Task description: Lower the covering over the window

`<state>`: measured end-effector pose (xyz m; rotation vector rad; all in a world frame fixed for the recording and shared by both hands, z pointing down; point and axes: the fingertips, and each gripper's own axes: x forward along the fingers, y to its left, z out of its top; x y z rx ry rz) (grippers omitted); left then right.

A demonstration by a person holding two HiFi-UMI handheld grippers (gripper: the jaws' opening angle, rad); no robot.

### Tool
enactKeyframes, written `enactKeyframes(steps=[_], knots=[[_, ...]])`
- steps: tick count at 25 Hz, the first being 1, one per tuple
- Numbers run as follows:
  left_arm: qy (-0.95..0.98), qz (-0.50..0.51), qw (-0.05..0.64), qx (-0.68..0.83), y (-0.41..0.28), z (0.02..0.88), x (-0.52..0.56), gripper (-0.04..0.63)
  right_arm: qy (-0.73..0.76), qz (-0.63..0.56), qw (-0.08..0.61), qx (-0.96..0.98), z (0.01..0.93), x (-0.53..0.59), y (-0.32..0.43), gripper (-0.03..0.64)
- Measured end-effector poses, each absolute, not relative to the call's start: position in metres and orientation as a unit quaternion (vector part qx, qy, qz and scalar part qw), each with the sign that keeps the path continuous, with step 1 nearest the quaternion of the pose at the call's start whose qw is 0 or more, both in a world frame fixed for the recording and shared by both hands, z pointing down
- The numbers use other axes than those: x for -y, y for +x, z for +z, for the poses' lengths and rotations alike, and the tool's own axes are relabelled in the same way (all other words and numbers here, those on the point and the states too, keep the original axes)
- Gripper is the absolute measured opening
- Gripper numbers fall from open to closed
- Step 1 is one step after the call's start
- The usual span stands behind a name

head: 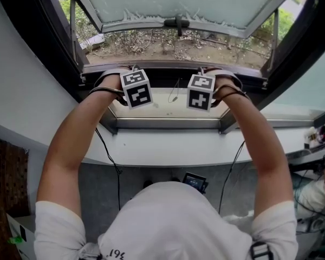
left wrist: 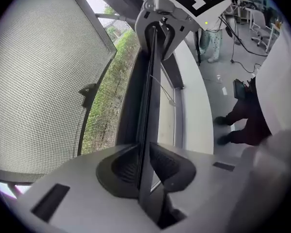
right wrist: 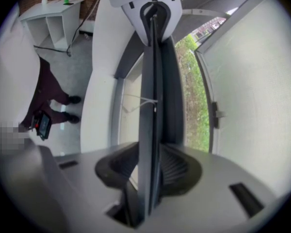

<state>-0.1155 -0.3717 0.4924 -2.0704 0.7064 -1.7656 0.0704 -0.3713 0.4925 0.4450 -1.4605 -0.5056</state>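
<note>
A thin dark rail point(head: 168, 67) of the window covering lies along the bottom of the window opening. Both grippers straddle it. My left gripper point(head: 131, 70) and right gripper point(head: 203, 71) sit side by side, their tips hidden behind the marker cubes. In the left gripper view the rail point(left wrist: 149, 96) runs on edge between the pads of the left gripper point(left wrist: 144, 164), which stand slightly off it. In the right gripper view the rail point(right wrist: 149, 81) passes likewise through the right gripper point(right wrist: 149, 166). Fine mesh point(left wrist: 48, 81) spans the opening. A thin pull cord point(head: 174, 96) hangs off the rail.
Beyond the rail, the frosted window sash point(head: 206, 4) is swung outward with its dark handle point(head: 177, 21). A white sill ledge point(head: 168, 145) runs below. Black cables point(head: 115, 169) hang down the wall under it. A white shelf unit point(right wrist: 53, 18) stands on the floor behind.
</note>
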Motion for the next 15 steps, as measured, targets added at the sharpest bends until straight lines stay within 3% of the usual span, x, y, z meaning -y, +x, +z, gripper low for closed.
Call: enactKeyframes(steps=[15], knots=[[-0.711, -0.64, 0.175, -0.234, -0.1163, 0.4929, 0.3739, 0.064, 0.218, -0.244, 0.678, 0.658, 0.4927, 0.3744, 0.0707, 0.126]])
